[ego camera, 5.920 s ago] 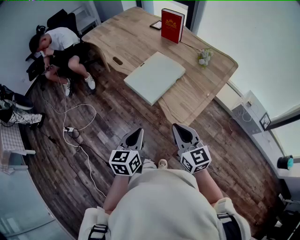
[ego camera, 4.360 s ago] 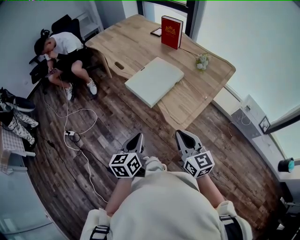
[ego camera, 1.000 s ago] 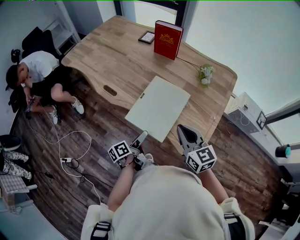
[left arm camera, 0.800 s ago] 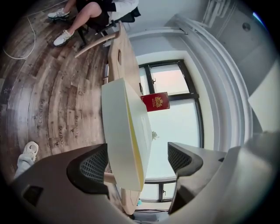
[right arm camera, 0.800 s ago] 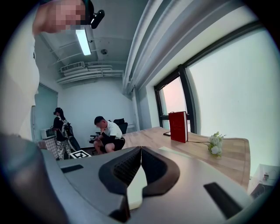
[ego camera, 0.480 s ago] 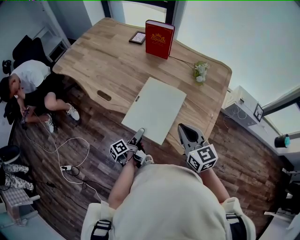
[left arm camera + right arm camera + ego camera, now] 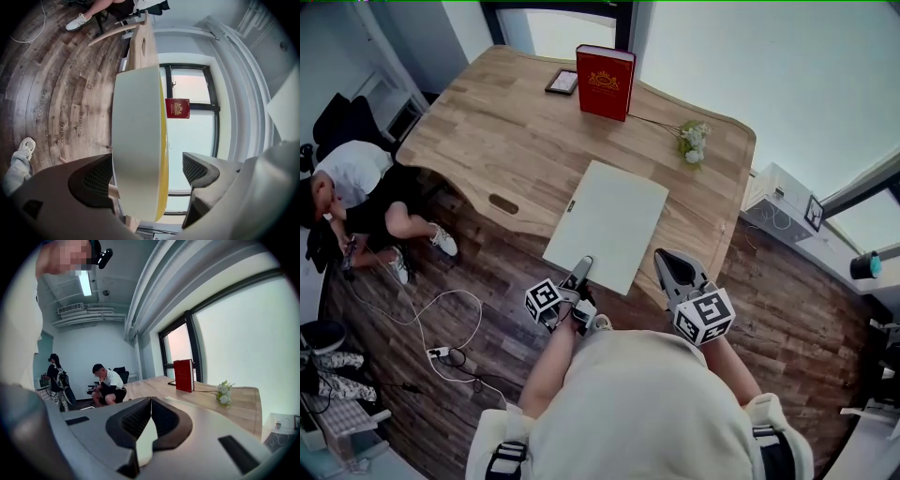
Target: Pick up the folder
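Note:
The folder (image 7: 609,225) is a thick pale cream slab lying flat on the wooden table (image 7: 487,131), its near end hanging over the table's edge. My left gripper (image 7: 583,267), rolled onto its side, is at the folder's near left corner. In the left gripper view the folder (image 7: 138,117), with a yellow face, stands edge-on between the jaws of the left gripper (image 7: 147,176). Those jaws are opening: one pad lies next to the folder and a gap shows at the other. My right gripper (image 7: 670,262) hangs shut and empty to the right of the folder, its tips (image 7: 151,401) together.
A red book (image 7: 604,68) stands upright at the table's far edge beside a small dark frame (image 7: 562,82). White flowers (image 7: 691,139) lie near the right edge. A person (image 7: 347,187) sits on the floor at left. Cables and a power strip (image 7: 441,352) run across the wood floor.
I have come up close to the table. The left gripper rolled onto its side and moved forward and down to the folder's near corner. The right gripper stayed shut beside it.

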### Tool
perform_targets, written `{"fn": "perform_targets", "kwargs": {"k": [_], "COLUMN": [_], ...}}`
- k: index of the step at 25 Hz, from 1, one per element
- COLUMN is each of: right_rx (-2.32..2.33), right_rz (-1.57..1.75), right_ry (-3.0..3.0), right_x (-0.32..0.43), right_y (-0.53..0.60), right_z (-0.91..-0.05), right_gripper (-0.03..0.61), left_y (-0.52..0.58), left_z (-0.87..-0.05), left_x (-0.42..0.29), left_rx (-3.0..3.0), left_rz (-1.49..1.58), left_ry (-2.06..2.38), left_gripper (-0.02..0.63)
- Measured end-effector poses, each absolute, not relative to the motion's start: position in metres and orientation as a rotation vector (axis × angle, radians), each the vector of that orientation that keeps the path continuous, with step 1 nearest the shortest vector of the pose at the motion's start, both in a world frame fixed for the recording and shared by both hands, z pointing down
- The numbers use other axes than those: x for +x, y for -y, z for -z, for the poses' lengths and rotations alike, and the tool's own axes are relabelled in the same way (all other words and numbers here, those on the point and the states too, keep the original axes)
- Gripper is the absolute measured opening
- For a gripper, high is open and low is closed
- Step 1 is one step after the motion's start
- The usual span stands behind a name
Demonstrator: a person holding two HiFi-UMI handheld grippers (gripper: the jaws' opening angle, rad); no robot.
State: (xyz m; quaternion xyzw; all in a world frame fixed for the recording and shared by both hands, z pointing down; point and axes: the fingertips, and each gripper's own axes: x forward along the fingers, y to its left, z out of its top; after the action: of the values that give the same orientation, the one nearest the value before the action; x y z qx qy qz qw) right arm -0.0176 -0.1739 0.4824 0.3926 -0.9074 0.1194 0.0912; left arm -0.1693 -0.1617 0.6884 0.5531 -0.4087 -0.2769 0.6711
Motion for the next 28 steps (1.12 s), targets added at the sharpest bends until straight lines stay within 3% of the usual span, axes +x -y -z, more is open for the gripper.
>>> {"fn": "perform_targets", "kwargs": {"k": [23,28], "right_rx": [1.282,1.292], "right_rz": [-0.362,-0.368], "right_ry": [2.638,2.636], "right_x": [-0.019,-0.021], "right_y": [0.177,0.179], "right_z": [-0.49,-0.491], "right_gripper": [0.018,0.018], "left_y": [0.193,0.193], "left_z": [-0.701,-0.701], "left_x": [-0.144,-0.143], "left_rx": [1.309,1.335], "left_rz": [0.599,0.566], "left_ry": [0.765,0.757], "left_gripper": [0.44,0.404]}}
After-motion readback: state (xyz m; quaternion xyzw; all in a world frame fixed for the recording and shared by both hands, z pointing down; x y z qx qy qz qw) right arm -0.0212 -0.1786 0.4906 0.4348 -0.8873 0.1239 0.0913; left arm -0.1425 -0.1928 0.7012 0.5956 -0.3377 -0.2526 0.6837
